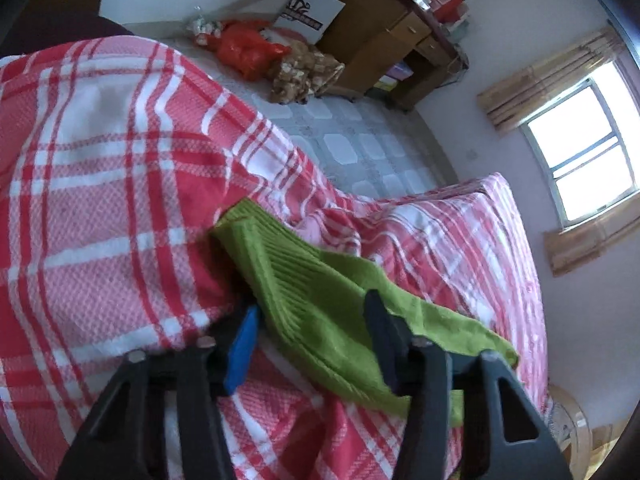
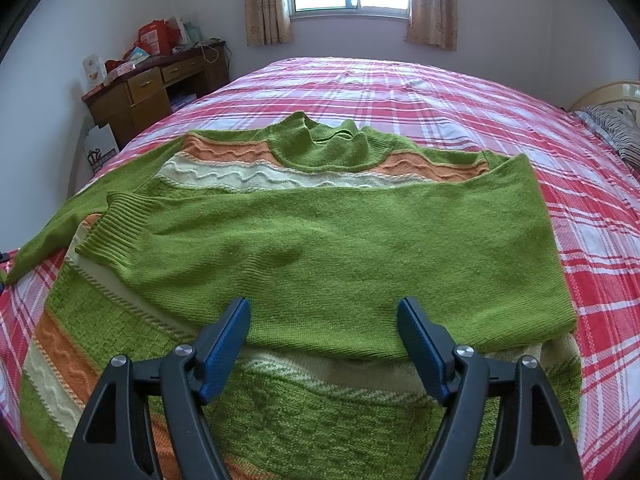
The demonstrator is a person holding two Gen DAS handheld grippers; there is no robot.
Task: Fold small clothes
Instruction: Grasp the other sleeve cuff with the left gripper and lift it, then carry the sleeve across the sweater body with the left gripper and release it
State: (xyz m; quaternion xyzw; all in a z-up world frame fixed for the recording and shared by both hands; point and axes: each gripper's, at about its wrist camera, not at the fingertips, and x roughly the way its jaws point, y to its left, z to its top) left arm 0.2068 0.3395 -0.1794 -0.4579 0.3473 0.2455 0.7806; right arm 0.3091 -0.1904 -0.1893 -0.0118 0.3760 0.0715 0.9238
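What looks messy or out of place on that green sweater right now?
One sleeve is folded neatly across the sweater's chest, but the other sleeve trails off sideways onto the plaid bedspread, with the left gripper around its cuff.

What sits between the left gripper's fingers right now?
The sweater's green ribbed sleeve cuff lies between the left gripper fingers, over the plaid bedspread. Left wrist view shows it.

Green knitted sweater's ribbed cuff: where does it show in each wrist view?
Left wrist: ribbed cuff at centre, lying between the left gripper's jaws.
Right wrist: a ribbed cuff at left-centre, folded across the sweater's body; whether it is the same sleeve, I cannot tell.
Shared landmark: brown wooden desk.
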